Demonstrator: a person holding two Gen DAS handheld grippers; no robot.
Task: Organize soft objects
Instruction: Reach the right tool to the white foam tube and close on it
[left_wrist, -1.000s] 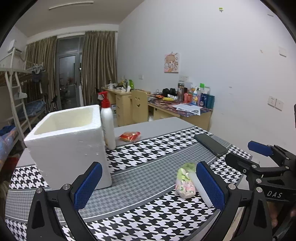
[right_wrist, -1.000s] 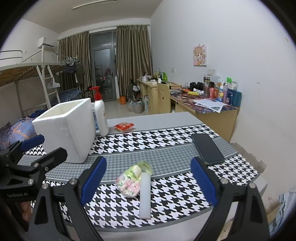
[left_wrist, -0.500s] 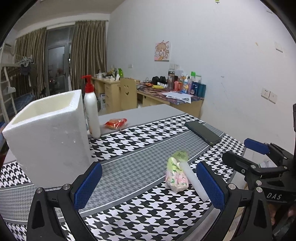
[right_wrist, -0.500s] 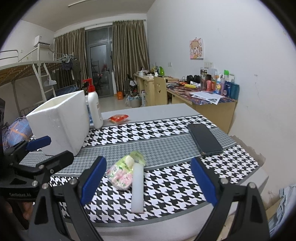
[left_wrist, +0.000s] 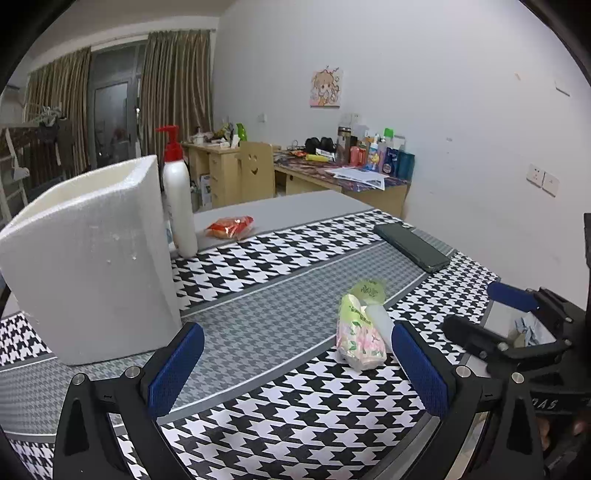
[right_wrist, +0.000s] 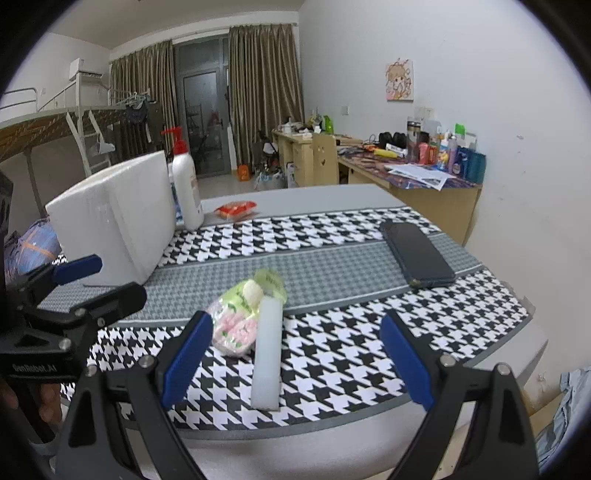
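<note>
A soft pack of tissues in green and pink wrap (left_wrist: 359, 328) (right_wrist: 236, 314) lies on the houndstooth table near its front edge. Beside it lies a white foam bar (right_wrist: 266, 350) (left_wrist: 380, 319). A white foam box (left_wrist: 88, 258) (right_wrist: 114, 218) stands open-topped at the left. A small red-orange packet (left_wrist: 229, 226) (right_wrist: 235, 208) rests farther back. My left gripper (left_wrist: 295, 373) is open, with the tissue pack just ahead of its right finger. My right gripper (right_wrist: 295, 356) is open, low near the table's front edge, and the foam bar points in between its fingers.
A white pump bottle with a red top (left_wrist: 179, 201) (right_wrist: 186, 184) stands next to the box. A dark phone (left_wrist: 412, 248) (right_wrist: 417, 253) lies at the right. Beyond the table are wooden desks (right_wrist: 436, 192) with clutter, a wall at right and a bunk bed (right_wrist: 55, 125) at left.
Both grippers have dropped lower and moved closer to the table; the tissue pack and foam bar now appear larger and nearer. Nothing on the table has moved. Both stay open.
</note>
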